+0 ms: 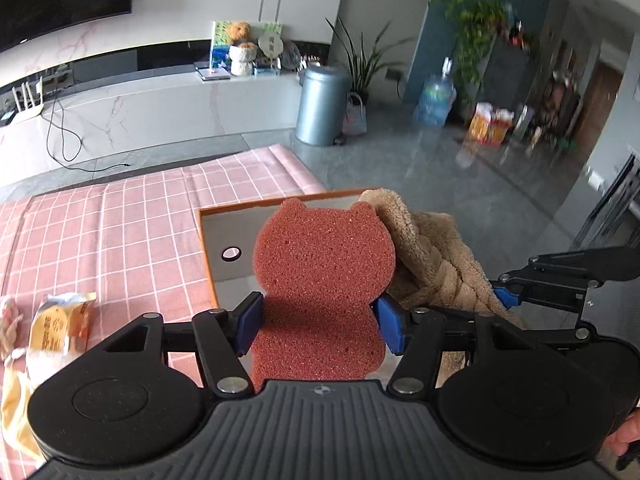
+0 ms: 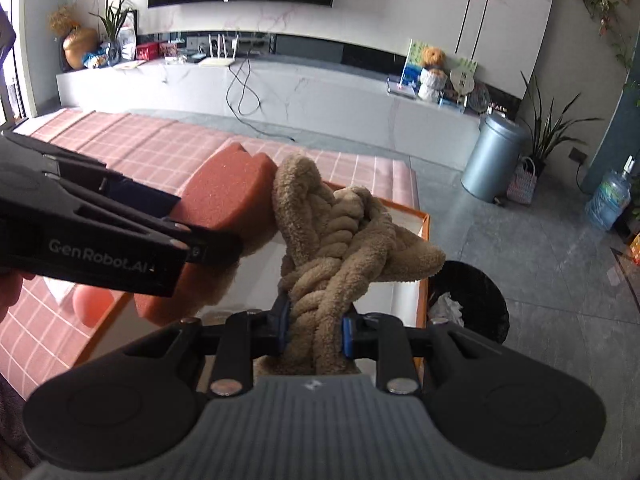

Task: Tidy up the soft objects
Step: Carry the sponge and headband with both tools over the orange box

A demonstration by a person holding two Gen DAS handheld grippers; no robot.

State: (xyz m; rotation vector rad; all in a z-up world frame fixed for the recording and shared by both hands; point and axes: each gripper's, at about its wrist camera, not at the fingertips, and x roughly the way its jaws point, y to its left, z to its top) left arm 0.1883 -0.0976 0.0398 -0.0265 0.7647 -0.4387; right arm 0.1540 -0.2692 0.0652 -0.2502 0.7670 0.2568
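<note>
My left gripper [image 1: 318,322] is shut on a red-brown, bear-shaped sponge [image 1: 322,264], its blue pads pressing the sponge's narrow waist. The sponge hangs over an orange-rimmed box [image 1: 208,248] with a pale inside. My right gripper [image 2: 314,330] is shut on a tan, braided plush cloth [image 2: 340,232], held bunched and upright above the same box [image 2: 424,224]. In the right wrist view the left gripper [image 2: 120,240] comes in from the left with the sponge [image 2: 224,200] touching the cloth. The left wrist view has the cloth [image 1: 432,256] and the right gripper's fingers [image 1: 560,280] at the right.
The box stands at the right end of a pink checked tablecloth [image 1: 120,232]. A wrapped snack packet [image 1: 60,324] lies at the cloth's left. Beyond the table's edge are a black waste bin [image 2: 472,300], a grey metal bin [image 1: 322,106] and a water bottle [image 1: 436,98] on the grey floor.
</note>
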